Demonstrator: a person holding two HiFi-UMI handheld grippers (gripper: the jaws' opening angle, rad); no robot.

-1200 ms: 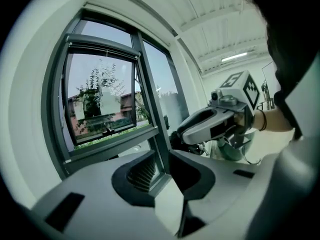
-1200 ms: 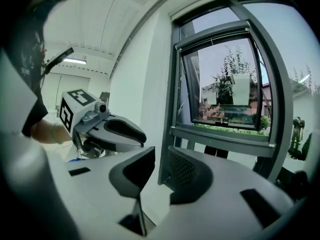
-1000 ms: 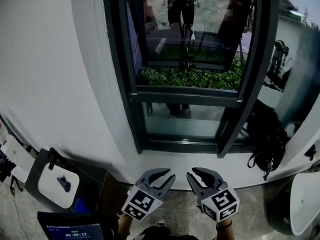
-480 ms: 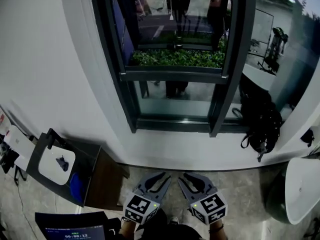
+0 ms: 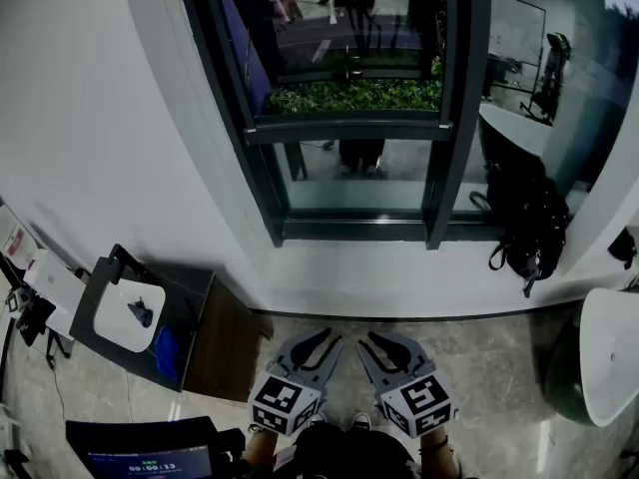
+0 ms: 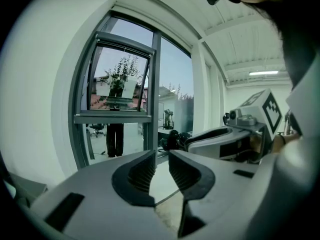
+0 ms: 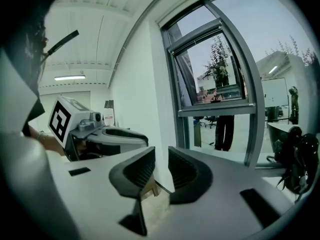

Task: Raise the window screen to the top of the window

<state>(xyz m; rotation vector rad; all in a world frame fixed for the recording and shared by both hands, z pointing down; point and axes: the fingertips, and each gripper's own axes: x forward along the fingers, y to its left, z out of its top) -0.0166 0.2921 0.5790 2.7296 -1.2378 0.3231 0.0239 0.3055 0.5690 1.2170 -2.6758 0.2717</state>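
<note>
On the wall ahead: a dark-framed window (image 5: 359,118) is set into the white wall (image 5: 120,138). I cannot tell the window screen's mesh from the glass in any view.
Window bar: a dark horizontal bar (image 5: 344,128) crosses the frame partway up. A green hedge (image 5: 349,96) shows through the pane above it, and there is a clear pane below.
Window to claws: the window stands well apart from both claws, up and forward of them. Neither claw touches the frame.
Left gripper (image 5: 312,347): I hold it low over the stone floor (image 5: 489,352). Its jaws are released, parted by a narrow gap, with nothing between them. In the left gripper view the window sits above and left of the gap.
Right gripper (image 5: 391,345): it is just beside the left one and is also released, with a narrow, empty gap. In the right gripper view the window sits above and right of the gap.
Backpack (image 5: 524,228): black, against the wall right of the window.
Stand (image 5: 130,312): dark with a white top, by the wall on my left.
</note>
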